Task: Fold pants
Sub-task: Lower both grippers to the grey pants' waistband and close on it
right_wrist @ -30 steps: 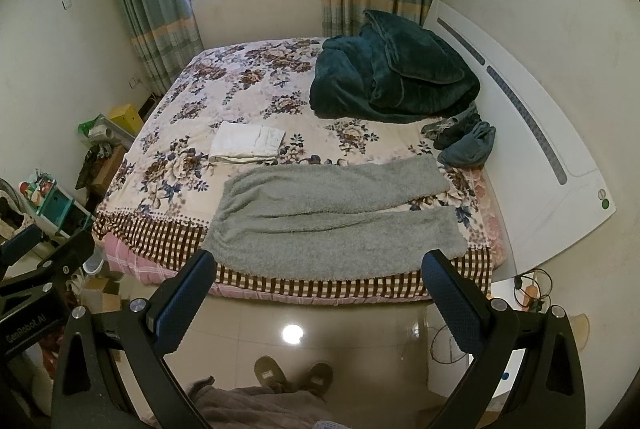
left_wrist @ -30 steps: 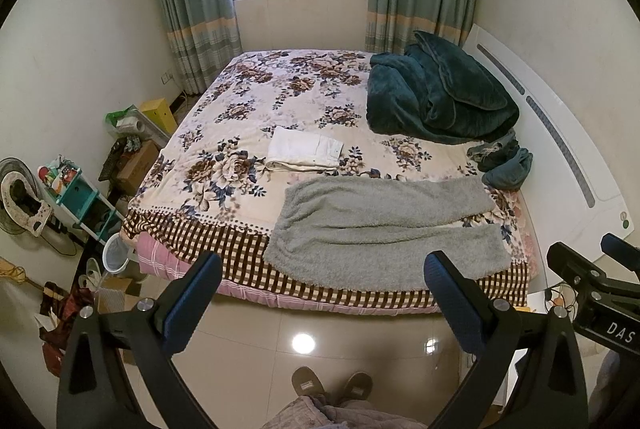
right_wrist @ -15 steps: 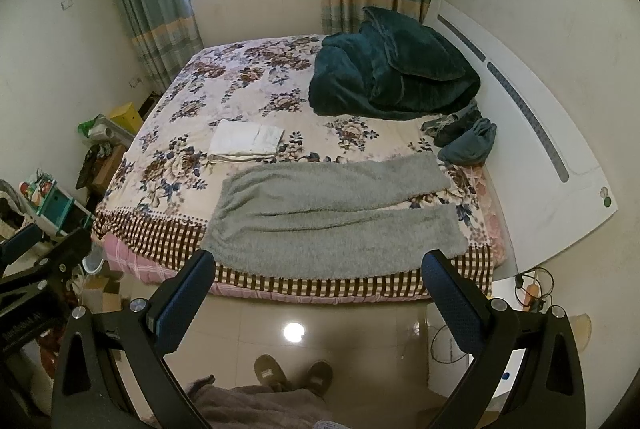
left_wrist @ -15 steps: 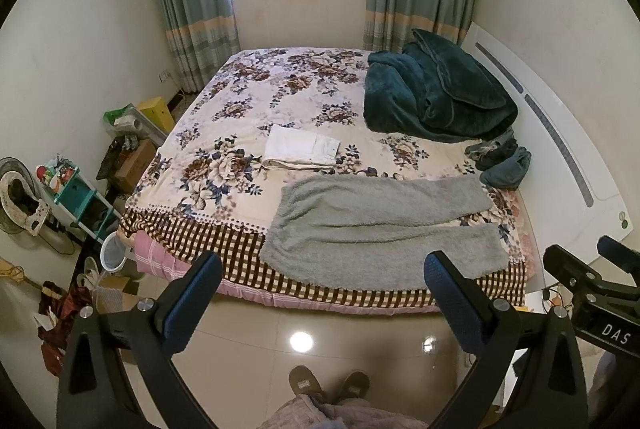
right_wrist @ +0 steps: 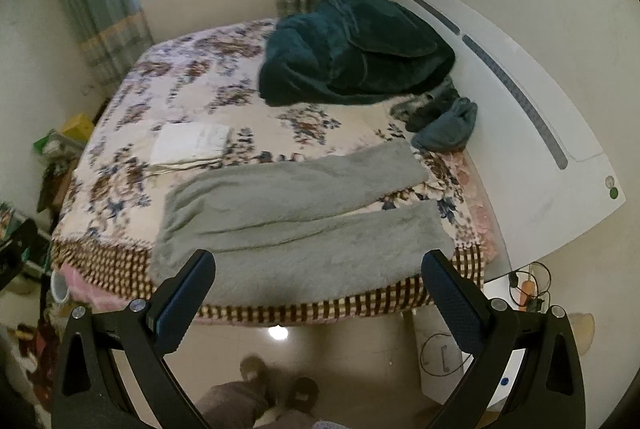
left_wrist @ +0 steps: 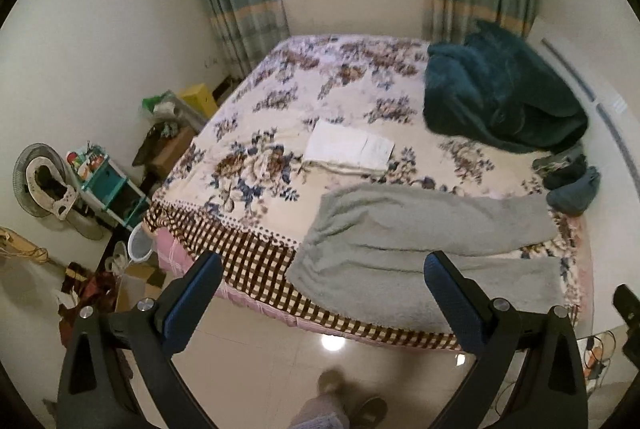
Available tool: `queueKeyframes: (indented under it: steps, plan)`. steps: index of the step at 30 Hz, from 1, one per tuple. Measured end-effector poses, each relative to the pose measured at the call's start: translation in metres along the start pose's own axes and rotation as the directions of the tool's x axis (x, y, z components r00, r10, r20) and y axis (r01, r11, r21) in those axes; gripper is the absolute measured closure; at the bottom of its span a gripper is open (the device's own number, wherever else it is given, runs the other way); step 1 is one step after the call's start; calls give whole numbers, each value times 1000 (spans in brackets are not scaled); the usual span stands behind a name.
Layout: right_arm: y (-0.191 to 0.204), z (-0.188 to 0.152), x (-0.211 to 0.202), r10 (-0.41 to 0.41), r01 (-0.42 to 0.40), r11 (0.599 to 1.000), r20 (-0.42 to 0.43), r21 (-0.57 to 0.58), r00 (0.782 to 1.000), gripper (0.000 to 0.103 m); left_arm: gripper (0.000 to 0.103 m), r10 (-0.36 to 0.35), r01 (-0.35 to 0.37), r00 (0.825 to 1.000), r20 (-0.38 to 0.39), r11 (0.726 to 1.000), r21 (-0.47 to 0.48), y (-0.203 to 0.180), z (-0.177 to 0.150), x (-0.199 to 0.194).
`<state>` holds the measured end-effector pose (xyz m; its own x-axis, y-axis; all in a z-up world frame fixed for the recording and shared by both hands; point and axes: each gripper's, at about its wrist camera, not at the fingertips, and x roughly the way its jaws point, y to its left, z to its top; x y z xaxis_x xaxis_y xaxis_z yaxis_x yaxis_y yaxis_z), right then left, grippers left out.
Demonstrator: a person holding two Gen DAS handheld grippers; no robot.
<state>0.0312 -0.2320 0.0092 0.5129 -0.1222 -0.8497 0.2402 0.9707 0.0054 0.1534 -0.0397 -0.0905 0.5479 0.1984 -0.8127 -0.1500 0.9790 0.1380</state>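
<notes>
Pants (right_wrist: 296, 225) lie flat across the near edge of the bed (right_wrist: 224, 109), waist to the left, both legs running right, a gap between the cuffs; unfolded. Left gripper (left_wrist: 322, 285) spread wide, holding nothing, well short of the bed; right gripper (right_wrist: 318, 287) likewise spread and empty. Folded white cloth (left_wrist: 348, 151) lies just beyond the waist; teal blanket (right_wrist: 352, 53) well apart. Risks, as judged: near leg sits on the bed's edge, so a one-sided tug may drag the pants to the floor; thick fleece may slip a shallow pinch; a grab at the waist could catch the bedcover beneath.
</notes>
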Motion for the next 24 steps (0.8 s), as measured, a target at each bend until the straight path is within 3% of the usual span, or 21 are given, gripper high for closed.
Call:
queueKeyframes:
  steps: [8, 13, 19, 24]
  plan:
    - [-12, 81, 168, -40, 53, 992, -114, 118, 993, 0, 0, 31, -32, 991, -134, 999, -4, -32, 58, 129]
    - [-20, 133, 301, -68, 124, 967, -241, 225, 968, 0, 0, 1, -24, 961, -277, 996, -81, -42, 104, 243]
    - [-45, 187, 475, -61, 206, 911, -377, 358, 924, 0, 0, -30, -76, 882, -470, 976, -204, -50, 133, 403]
    - [-76, 205, 615, -62, 282, 852, -450, 441, 891, 0, 0, -53, -146, 807, -589, 947, -286, -57, 131, 523]
